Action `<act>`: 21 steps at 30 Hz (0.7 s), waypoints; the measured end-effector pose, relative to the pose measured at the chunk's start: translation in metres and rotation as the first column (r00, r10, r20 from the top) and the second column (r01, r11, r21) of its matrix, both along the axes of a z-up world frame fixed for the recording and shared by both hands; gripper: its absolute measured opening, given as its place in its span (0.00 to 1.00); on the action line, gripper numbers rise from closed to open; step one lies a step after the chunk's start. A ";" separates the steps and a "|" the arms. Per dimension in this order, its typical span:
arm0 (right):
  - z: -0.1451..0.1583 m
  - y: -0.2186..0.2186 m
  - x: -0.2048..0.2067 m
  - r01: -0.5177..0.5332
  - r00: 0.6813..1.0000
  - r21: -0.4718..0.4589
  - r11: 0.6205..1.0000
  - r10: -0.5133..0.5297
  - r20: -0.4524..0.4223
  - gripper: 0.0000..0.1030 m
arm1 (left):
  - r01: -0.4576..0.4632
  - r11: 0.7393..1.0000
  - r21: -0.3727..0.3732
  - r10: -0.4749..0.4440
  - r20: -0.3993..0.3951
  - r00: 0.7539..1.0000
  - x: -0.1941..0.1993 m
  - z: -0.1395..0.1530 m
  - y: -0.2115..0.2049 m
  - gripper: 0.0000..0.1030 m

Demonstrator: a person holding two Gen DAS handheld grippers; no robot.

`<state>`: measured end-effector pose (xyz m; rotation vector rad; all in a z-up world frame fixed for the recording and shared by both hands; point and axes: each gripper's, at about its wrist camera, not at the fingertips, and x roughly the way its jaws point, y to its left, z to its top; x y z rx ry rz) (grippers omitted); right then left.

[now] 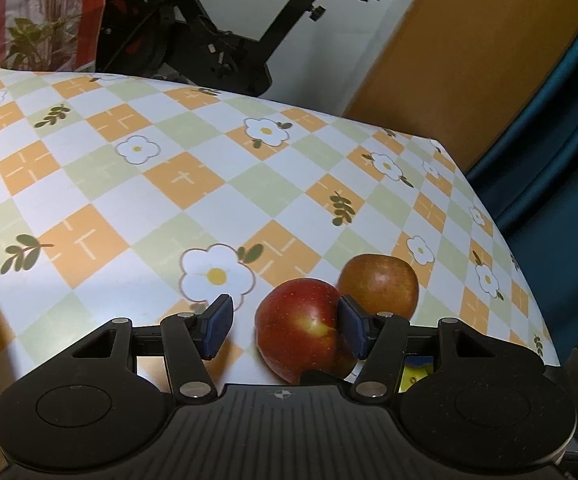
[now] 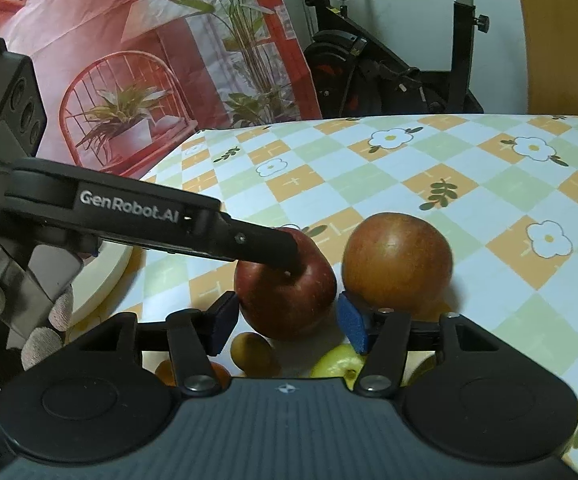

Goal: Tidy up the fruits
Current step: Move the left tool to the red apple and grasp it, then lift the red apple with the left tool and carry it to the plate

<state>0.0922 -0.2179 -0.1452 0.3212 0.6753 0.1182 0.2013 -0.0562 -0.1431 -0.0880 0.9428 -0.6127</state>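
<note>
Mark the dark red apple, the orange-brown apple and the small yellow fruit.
dark red apple [image 1: 301, 328]: left wrist view, front skin.
orange-brown apple [image 2: 397, 260]: right wrist view, front face.
small yellow fruit [image 2: 335, 364]: right wrist view, top, partly hidden by the gripper.

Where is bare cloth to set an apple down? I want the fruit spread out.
Free: the checked tablecloth beyond the red apple and the orange-brown apple, up to the far edge. Crowded: the near edge, where both apples touch and small fruits lie under the right hand-held gripper.
</note>
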 end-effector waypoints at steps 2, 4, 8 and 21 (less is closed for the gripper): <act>0.000 0.002 0.004 -0.010 1.000 -0.004 1.000 0.010 -0.002 0.58 | -0.012 1.000 -0.006 0.012 -0.001 1.000 0.001 0.000 0.005 0.60; -0.001 0.004 0.007 -0.016 1.000 -0.005 1.000 0.016 -0.006 0.60 | -0.026 1.000 -0.011 0.026 -0.003 1.000 0.003 0.000 0.011 0.60; -0.002 0.008 0.019 -0.036 0.999 -0.004 0.999 0.036 -0.029 0.62 | -0.055 0.998 -0.015 0.055 -0.012 0.998 0.006 0.000 0.021 0.60; 0.000 0.022 0.039 -0.086 0.994 -0.069 0.994 0.081 -0.067 0.60 | -0.039 0.995 -0.092 0.036 -0.032 0.999 0.006 0.000 0.030 0.60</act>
